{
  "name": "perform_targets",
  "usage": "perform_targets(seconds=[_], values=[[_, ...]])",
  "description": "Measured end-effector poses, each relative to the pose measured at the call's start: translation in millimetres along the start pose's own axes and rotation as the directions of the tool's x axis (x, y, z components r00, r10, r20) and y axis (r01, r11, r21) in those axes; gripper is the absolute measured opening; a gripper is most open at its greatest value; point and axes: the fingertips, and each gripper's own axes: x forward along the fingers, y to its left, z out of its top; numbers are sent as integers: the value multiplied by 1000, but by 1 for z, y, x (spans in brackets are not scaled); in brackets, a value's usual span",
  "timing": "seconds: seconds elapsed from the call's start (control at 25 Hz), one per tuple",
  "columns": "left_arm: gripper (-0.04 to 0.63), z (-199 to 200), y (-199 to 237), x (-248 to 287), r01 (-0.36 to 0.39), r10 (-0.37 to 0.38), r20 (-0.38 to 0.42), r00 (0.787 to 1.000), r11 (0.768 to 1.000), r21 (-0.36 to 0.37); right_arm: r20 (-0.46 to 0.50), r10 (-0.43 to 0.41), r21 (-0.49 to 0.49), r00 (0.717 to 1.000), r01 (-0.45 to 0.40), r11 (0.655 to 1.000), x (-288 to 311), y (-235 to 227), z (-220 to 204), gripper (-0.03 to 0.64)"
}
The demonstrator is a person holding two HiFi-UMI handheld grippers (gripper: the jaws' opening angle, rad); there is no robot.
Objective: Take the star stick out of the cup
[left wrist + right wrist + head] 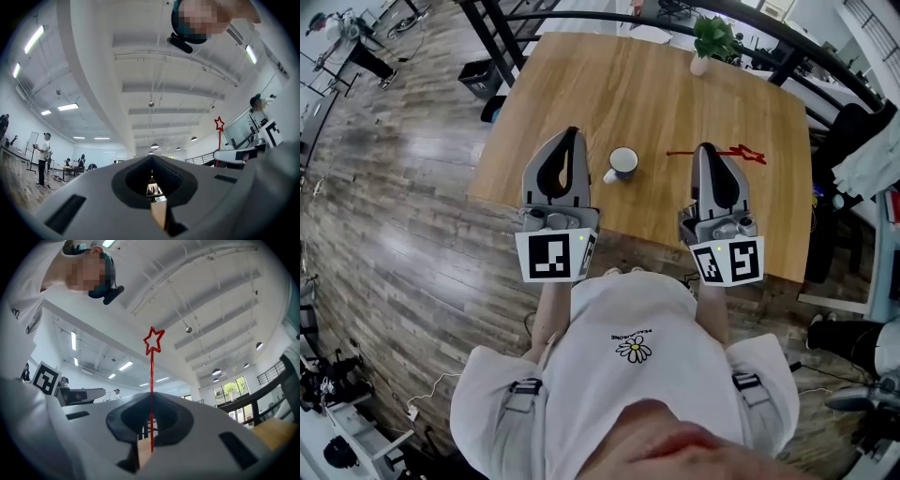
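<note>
A white cup with a dark blue rim stands on the wooden table, between my two grippers and touching neither. My right gripper is shut on the thin red shaft of the star stick. In the head view the stick crosses the jaw tips, star end to the right and clear of the cup. In the right gripper view the star stick rises out of my right gripper to its star. My left gripper is shut and holds nothing. In the left gripper view my left gripper sees the star stick at its right.
A small potted plant stands at the table's far edge. A black bin sits on the wooden floor left of the table. Dark railings and furniture crowd the right side. The table's near edge runs just below both grippers.
</note>
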Motion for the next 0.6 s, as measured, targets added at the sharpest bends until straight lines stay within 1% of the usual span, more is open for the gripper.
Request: perform_targets(seconds=[0.6], values=[[15, 0, -2, -13, -16, 16, 1, 1000, 1000, -12, 16, 12, -3, 1000, -12, 1000, -11, 5, 9, 17]])
